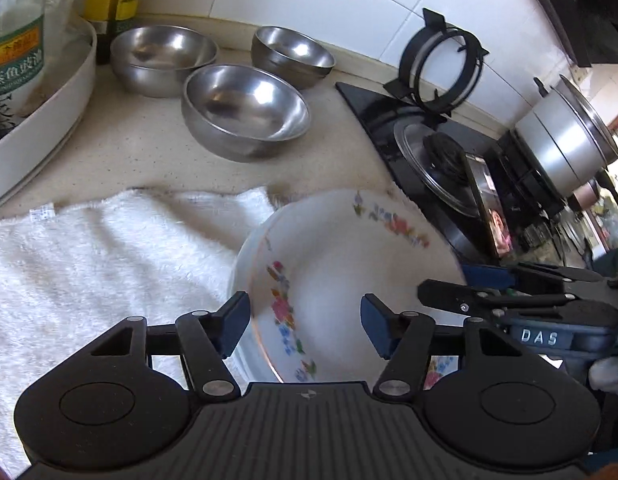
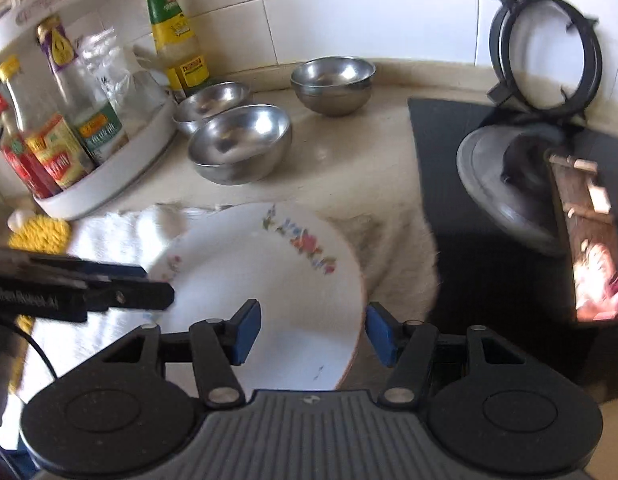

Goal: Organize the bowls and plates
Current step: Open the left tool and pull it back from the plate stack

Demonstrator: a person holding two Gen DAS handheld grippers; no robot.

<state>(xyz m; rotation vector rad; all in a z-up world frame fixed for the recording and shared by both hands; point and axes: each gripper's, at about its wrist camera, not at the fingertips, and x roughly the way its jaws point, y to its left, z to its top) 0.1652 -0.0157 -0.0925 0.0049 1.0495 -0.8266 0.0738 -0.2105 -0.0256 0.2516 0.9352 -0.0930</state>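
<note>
**Floral plates on the towel, both grippers standing open above them**

Little writing can be read. In the left wrist view the other tool's body carries a label, "DAS" (image 1: 539,337). A clear bottle (image 1: 15,40) in the white turntable tray (image 1: 49,96) wears a green and orange label with Chinese characters. The right wrist view shows more sauce bottles in that tray – red, yellow and green labels, their print too blurred to make out – and a tall yellow-labelled bottle (image 2: 175,36) by the tiled wall.

The left gripper (image 1: 305,330) has its blue pads well apart, straddling the near left part of the floral plates (image 1: 349,256); what looks like a second rim shows under the top one. No pad presses on the rim, so it holds nothing.

The right gripper (image 2: 313,332) is likewise parted – its left pad hangs over the plate's white face, its right pad just outside the gold-edged rim, with no visible contact.

The plates rest on a white towel (image 1: 89,260) spread on the beige counter, beside the black hob (image 2: 489,240). Three steel bowls (image 1: 245,110) stand farther back on the counter, near the wall, apart from the plates. A phone (image 2: 589,256) with a lit screen leans on the hob.
</note>
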